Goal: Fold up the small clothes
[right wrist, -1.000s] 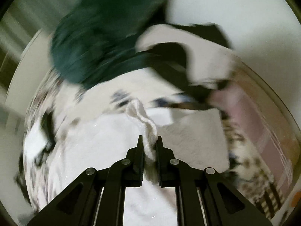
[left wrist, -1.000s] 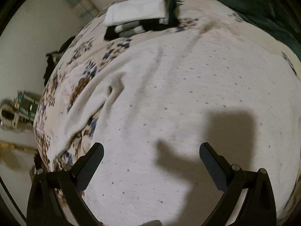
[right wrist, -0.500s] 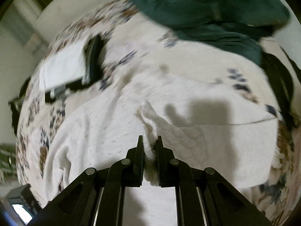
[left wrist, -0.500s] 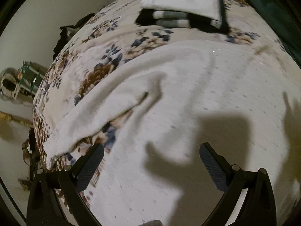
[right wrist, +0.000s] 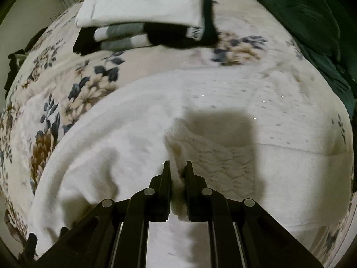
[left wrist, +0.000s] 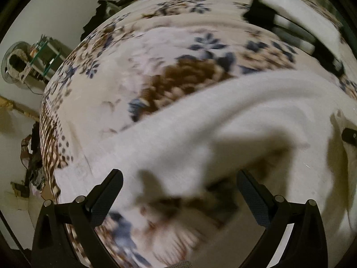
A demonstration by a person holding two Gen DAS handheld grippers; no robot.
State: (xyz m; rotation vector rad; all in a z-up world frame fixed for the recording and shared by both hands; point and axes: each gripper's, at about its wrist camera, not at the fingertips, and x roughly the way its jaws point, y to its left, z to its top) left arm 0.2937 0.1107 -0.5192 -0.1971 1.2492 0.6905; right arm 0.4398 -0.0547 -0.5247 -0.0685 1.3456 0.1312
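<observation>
A white knit sweater (right wrist: 223,102) lies spread on the floral bedspread (right wrist: 73,82). My right gripper (right wrist: 177,167) is shut on a folded-over knit part of the sweater (right wrist: 214,156) and holds it low over the sweater's body. In the left wrist view the sweater's left sleeve (left wrist: 200,129) runs across the bedspread (left wrist: 100,102). My left gripper (left wrist: 178,178) is open and empty, with the sleeve's end between its fingers, just above it.
A stack of folded clothes (right wrist: 142,15), white on top of grey-striped and black, lies at the far side of the bed; it also shows in the left wrist view (left wrist: 301,26). A dark green blanket (right wrist: 301,15) is at the far right. Clutter (left wrist: 26,60) stands past the bed's left edge.
My right gripper has carried the pinched knit part across the sweater toward the left. My left gripper has swung left from the sweater's body to the left sleeve, still open.
</observation>
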